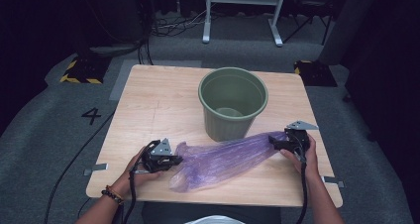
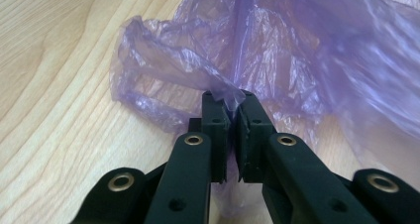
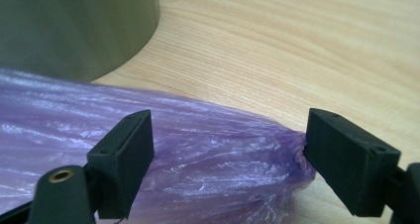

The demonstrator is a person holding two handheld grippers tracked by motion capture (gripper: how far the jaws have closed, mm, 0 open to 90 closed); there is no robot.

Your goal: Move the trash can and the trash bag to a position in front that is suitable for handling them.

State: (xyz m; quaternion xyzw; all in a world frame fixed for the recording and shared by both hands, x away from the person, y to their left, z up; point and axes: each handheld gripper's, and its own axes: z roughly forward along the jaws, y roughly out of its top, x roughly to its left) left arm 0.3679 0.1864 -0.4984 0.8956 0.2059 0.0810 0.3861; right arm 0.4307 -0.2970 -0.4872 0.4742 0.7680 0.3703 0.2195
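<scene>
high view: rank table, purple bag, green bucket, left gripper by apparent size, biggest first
1. Table, by far the largest.
2. Purple bag and green bucket: too close to rank. The bag is longer and flat; the bucket stands upright, so its area looks similar.
3. Left gripper, smallest, shut on the bag's edge.

Purple plastic bag (image 1: 223, 157) stretched on table (image 1: 158, 105) between left gripper (image 1: 171, 160), right gripper (image 1: 278, 140); green bucket (image 1: 233, 102) behind.

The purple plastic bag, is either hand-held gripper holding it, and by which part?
The left hand-held gripper pinches the purple plastic bag by a crumpled edge. The right hand-held gripper is open around its other end.
</scene>
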